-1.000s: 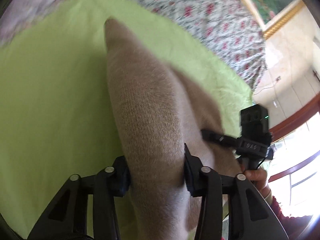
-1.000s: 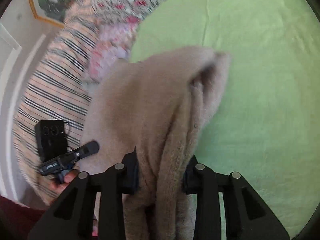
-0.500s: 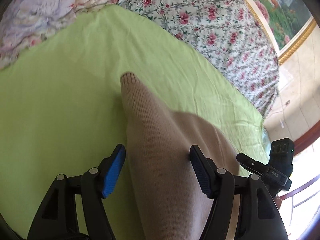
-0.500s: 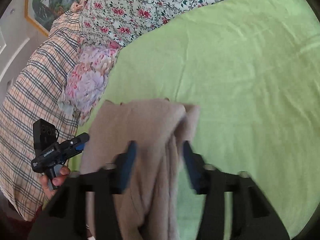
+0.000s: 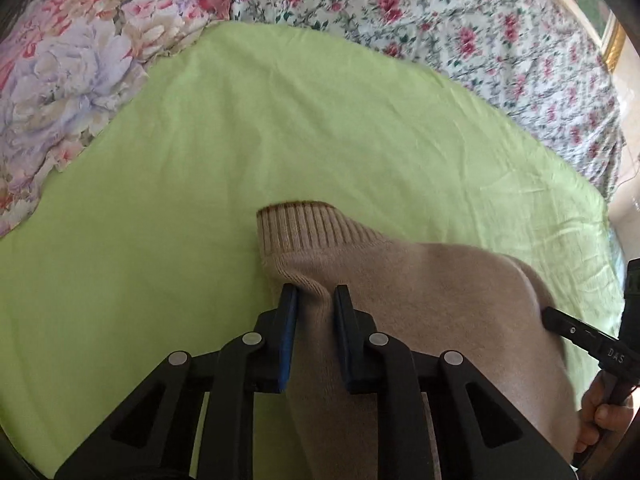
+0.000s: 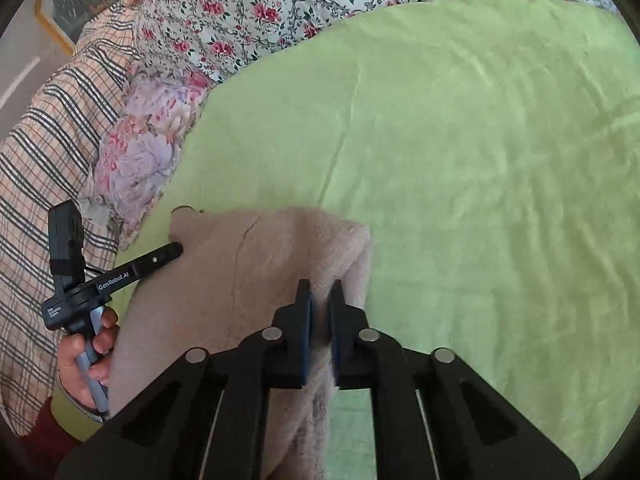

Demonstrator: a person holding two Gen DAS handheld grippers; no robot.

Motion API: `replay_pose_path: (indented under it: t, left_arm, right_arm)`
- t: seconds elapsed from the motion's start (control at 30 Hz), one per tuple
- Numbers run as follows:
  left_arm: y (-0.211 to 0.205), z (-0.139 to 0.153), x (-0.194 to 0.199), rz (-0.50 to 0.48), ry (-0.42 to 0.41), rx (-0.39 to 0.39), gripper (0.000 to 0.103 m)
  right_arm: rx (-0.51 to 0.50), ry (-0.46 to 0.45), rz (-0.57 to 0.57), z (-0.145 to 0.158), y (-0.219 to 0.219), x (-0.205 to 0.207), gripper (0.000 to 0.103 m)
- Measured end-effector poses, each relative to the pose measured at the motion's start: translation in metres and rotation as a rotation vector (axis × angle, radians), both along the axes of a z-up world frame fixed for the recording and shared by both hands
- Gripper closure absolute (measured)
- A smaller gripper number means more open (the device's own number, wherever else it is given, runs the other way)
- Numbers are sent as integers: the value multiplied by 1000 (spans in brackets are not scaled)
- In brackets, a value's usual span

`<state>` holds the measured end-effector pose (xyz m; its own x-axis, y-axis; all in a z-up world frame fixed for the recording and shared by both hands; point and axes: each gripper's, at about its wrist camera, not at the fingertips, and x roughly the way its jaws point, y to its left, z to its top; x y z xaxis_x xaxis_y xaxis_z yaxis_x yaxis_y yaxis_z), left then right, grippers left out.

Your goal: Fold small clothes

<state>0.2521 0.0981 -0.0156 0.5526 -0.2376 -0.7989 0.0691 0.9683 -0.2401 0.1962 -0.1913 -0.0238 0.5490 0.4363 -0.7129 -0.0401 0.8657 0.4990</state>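
Left gripper [image 5: 314, 294] jaws pinch a ridge of the beige knit sweater [image 5: 420, 300] just behind its ribbed cuff [image 5: 304, 230]; right gripper [image 6: 320, 292] jaws pinch a bunched edge of the same garment. The sweater lies spread between the two on the green sheet [image 6: 480, 160], near the floral pillow [image 5: 68, 80]. Judged early: laid out, both edges held, no finished fold visible; folds remain.
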Motion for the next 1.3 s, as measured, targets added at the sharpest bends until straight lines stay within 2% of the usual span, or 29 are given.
replay_pose_path:
  t: [0.03, 0.1, 0.17, 0.27, 0.4, 0.57, 0.7, 0.93, 0.97, 1.0, 1.03, 1.07, 1.1, 1.13, 1.2, 1.27, 1.3]
  left_arm:
    - [2, 7, -9, -12, -12, -17, 84]
    - [9, 21, -39, -32, -48, -24, 76]
    - [16, 30, -72, -52, -77, -32, 76]
    - [20, 35, -135, -105, -98, -43, 69]
    - [18, 28, -200, -146, -97, -25, 57]
    - [23, 10, -252, -155, -65, -131, 55]
    - [7, -6, -267, -178, -51, -42, 55]
    - [-4, -26, -254, -122, -63, 67, 55]
    - [-5, -25, -254, -116, -81, 89, 55]
    - [-8, -24, -257, -97, -105, 114, 55]
    - [-8, -21, -259, -66, -125, 128, 56]
    - [-6, -21, -259, -45, -130, 124, 67]
    - [-6, -21, -258, -36, -124, 114, 83]
    - [-7, -21, -257, -34, -116, 106, 85]
    - [-12, -22, -259, -20, -116, 160, 88]
    - [-18, -24, -261, -15, -106, 191, 91]
    - [-19, -24, -262, -12, -100, 186, 91]
  right_arm:
    - [19, -13, 2, 8, -2, -9, 88]
    - [35, -43, 7, 21, 1, -30, 67]
    - [41, -70, 13, 34, 1, -54, 58]
    - [81, -80, 35, 43, 6, -93, 58]
    - [94, -74, 72, 39, 16, -139, 58]
    - [78, -71, 106, 28, 27, -168, 58]
    - [74, -64, 105, 21, 33, -172, 58]
    - [68, -55, 118, 17, 36, -176, 58]
    - [61, -57, 124, 17, 38, -176, 66]
    - [54, -50, 141, 17, 41, -175, 88]
    - [53, -47, 147, 19, 42, -174, 93]
    - [58, -60, 150, 25, 41, -173, 93]
    - [71, -82, 150, 33, 39, -173, 93]
    - [98, -117, 146, 43, 35, -175, 93]
    - [144, -194, 133, 66, 23, -179, 94]
    - [80, -194, 138, 71, 21, -178, 95]
    - [-13, -178, 141, 65, 25, -177, 95]
